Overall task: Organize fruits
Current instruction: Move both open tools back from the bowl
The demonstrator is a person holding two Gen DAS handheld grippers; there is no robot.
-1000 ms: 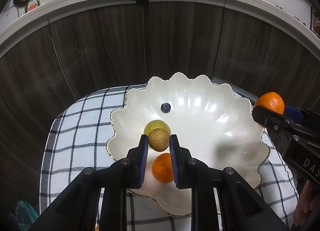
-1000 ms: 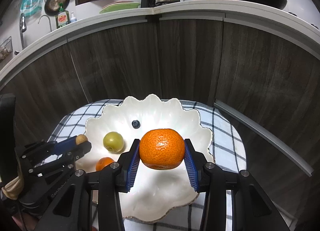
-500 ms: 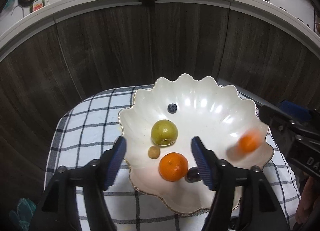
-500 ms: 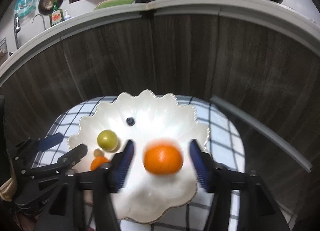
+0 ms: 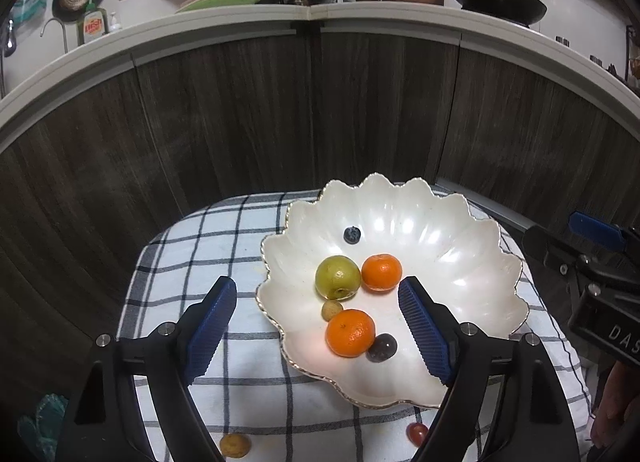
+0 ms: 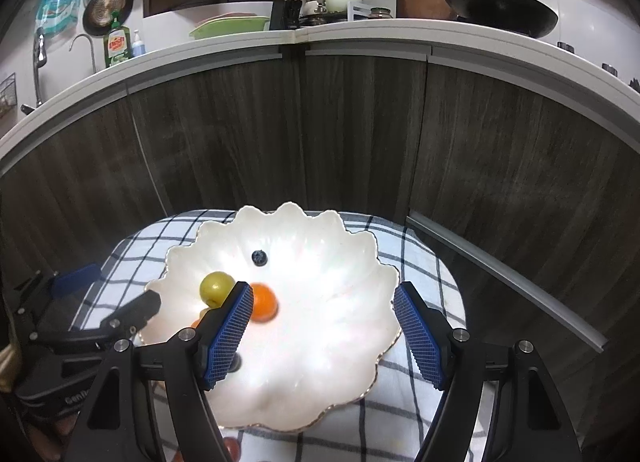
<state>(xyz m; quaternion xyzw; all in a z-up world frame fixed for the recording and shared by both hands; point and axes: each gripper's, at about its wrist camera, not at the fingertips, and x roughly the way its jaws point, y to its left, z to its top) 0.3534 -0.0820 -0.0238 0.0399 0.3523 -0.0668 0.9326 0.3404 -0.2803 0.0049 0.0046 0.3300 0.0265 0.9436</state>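
Observation:
A white scalloped bowl (image 5: 460, 262) (image 6: 340, 326) sits on a checked cloth (image 5: 200, 262). In it lie a green fruit (image 5: 337, 277) (image 6: 216, 288), two tangerines (image 5: 381, 272) (image 5: 351, 332), a small tan longan (image 5: 332, 310), a blueberry (image 5: 352, 234) (image 6: 259, 257) and a dark grape (image 5: 382, 347). My left gripper (image 5: 316, 330) is open and empty above the bowl's near left rim. My right gripper (image 6: 324, 334) is open and empty above the bowl; a tangerine (image 6: 264, 302) shows beside its left pad.
A small yellow fruit (image 5: 235, 444) and a red grape (image 5: 417, 432) lie on the cloth in front of the bowl. Dark wooden cabinet fronts (image 5: 320, 109) rise right behind the cloth. A grey rail (image 6: 500, 278) runs at the right.
Both grippers opened and drew back. The longan dropped from the left gripper into the bowl. The tangerine fell from the right gripper and rolled left to the green fruit.

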